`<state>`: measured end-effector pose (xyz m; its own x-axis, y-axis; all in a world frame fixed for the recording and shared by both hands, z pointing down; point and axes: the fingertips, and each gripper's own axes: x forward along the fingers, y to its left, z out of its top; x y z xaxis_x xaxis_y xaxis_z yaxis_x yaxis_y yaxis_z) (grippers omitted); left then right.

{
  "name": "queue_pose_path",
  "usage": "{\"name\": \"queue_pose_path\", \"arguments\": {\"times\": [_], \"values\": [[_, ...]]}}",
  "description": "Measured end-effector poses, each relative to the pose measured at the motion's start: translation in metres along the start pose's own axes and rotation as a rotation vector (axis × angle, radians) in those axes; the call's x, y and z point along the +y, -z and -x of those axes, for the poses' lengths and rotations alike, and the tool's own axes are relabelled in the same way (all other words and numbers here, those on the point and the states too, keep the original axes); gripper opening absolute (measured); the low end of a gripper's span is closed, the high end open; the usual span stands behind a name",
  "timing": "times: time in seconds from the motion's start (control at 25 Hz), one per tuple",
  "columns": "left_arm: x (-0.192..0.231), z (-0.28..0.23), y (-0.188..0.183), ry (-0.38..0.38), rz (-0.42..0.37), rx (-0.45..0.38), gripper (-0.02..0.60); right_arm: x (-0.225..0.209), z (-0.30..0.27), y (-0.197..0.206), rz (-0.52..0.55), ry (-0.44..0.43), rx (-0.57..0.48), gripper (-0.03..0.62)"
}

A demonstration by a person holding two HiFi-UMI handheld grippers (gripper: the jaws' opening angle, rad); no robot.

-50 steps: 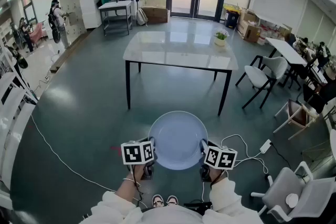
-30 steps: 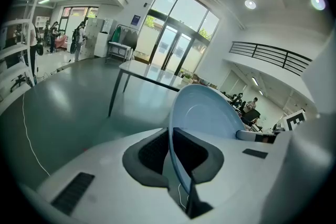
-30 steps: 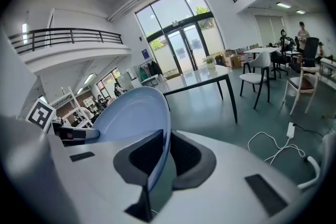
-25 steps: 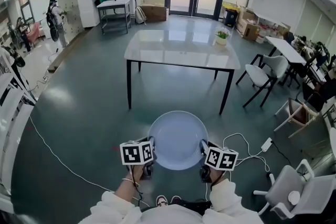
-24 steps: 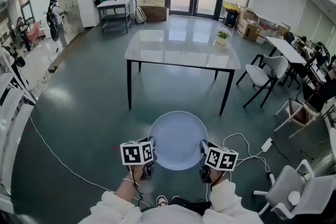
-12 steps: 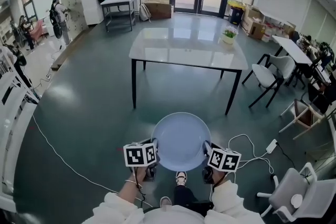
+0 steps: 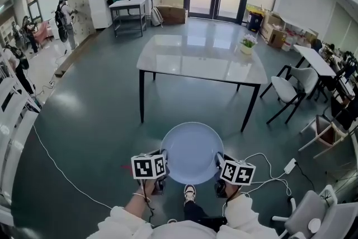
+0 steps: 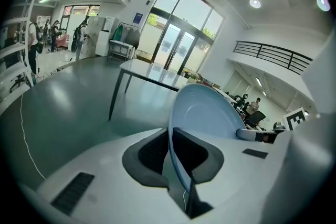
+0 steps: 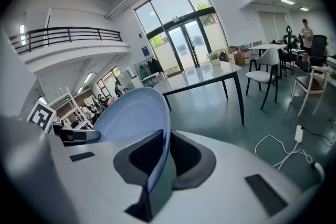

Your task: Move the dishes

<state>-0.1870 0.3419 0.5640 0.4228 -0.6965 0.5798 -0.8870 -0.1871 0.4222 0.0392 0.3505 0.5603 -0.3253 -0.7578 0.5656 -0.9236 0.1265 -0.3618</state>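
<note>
1. Plate [image 7: 191, 153] in mid-air, roughly level, just in front of the body, above bare floor and well short of the table [image 7: 201, 61].
2. Left hand-held gripper [image 7: 161, 158] pinching the plate's left rim, with the rim seated between the dark pads [image 8: 152, 152] in the left gripper view.
3. Right hand-held gripper [image 7: 218, 160] pinching the opposite rim, seated the same way in the right gripper view.
4. Step in hand, by judgement: carrying the plate over to the table.
5. Keep both grips at equal height to hold the plate level. Hold the spacing between the two constant. Avoid pulling apart or squeezing in: risk of a rim slipping out of the pads.
6. Mind the white cable [image 9: 270, 137] on the floor to the right. Head straight on, away from it.
7. Aim for bare table top, away from the small potted plant [image 7: 246, 43] near the far right corner.
8. Hidden or unclear:
   - No view of the plate's underside.
   - Depth of bite on each rim only roughly readable, probably shallow.
   - Nothing visible on the plate.
   - Feet mostly covered by the plate, with only one shoe [image 7: 189, 193] showing.
</note>
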Motion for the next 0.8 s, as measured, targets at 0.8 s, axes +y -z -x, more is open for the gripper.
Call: {"name": "queue_pose_path", "arguments": {"times": [0.8], "values": [[-0.031,-0.134,-0.118,-0.019,-0.010,-0.011,0.025,-0.072,-0.103,-0.139,0.024,-0.019,0.017,0.091]]}}
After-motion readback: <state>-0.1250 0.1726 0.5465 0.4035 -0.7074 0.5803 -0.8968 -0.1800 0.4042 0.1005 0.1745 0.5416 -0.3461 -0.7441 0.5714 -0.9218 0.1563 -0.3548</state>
